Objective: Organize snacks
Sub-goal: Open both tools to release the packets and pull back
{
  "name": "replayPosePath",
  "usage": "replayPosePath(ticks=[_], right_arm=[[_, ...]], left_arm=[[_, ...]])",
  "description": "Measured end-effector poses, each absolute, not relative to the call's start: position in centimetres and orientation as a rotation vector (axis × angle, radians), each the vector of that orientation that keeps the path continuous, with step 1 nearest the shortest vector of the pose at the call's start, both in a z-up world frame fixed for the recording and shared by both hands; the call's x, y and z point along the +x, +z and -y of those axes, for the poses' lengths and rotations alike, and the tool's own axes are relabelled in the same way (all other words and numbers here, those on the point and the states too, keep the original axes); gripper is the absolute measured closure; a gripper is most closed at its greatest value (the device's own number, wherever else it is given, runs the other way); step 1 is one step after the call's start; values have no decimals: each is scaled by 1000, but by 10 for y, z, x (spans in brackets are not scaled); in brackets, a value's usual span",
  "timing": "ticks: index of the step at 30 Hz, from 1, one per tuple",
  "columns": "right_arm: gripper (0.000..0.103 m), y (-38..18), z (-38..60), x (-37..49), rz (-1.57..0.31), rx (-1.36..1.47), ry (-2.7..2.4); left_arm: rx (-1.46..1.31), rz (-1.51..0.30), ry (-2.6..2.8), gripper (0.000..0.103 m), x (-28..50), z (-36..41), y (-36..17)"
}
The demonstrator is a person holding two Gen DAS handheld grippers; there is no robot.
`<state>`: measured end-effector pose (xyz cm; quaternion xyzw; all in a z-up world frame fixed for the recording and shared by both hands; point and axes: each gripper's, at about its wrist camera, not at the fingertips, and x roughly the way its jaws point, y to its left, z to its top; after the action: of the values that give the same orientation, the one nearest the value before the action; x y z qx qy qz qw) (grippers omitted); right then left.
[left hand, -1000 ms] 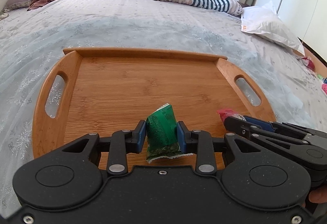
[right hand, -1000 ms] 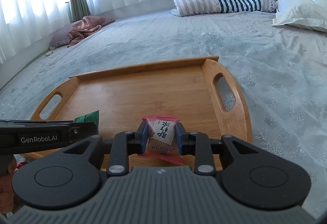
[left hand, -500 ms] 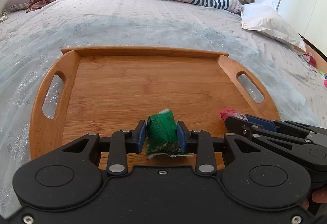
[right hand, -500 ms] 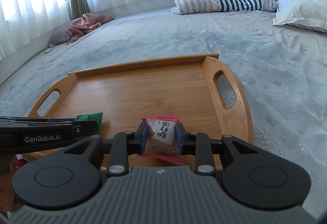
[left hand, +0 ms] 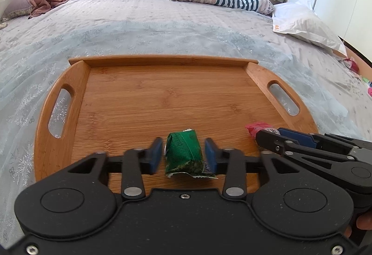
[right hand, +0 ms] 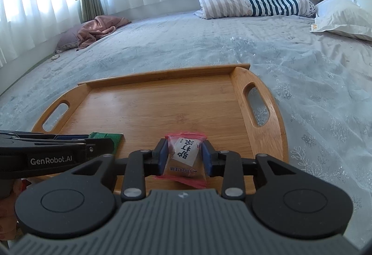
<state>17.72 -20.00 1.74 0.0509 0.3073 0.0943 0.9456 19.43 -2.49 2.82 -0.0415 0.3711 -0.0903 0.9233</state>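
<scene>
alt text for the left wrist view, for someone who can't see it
The left gripper, jaws apart, straddles a green snack packet lying near the front edge of a wooden tray on a bed. The right gripper enters from the right, holding a red-edged packet.

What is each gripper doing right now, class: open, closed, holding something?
Left gripper: open, green snack packet loose between its jaws.
Right gripper: closed on the red-edged snack packet.
</scene>
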Motion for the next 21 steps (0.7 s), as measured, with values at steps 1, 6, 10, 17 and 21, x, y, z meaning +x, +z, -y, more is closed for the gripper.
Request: replayPosePath(ticks=[1,6,10,17,21], right_arm=[[48,19,200,175,-619,100,194],[40,27,200,165,-587,66,194],[36,31,202,156,-577,61,197],[26,34,205,136,-554,53,204],[20,35,208,123,-543,49,212]], left_arm=[[-84,-757,-186,54,193,24,29],[-61,-733,-185,41,182,24,37],[-53,-701,-181,26,169,21,45],[-72,-657,-203,18,141,13,55],[-54,-627,-208,18,123,13,59]])
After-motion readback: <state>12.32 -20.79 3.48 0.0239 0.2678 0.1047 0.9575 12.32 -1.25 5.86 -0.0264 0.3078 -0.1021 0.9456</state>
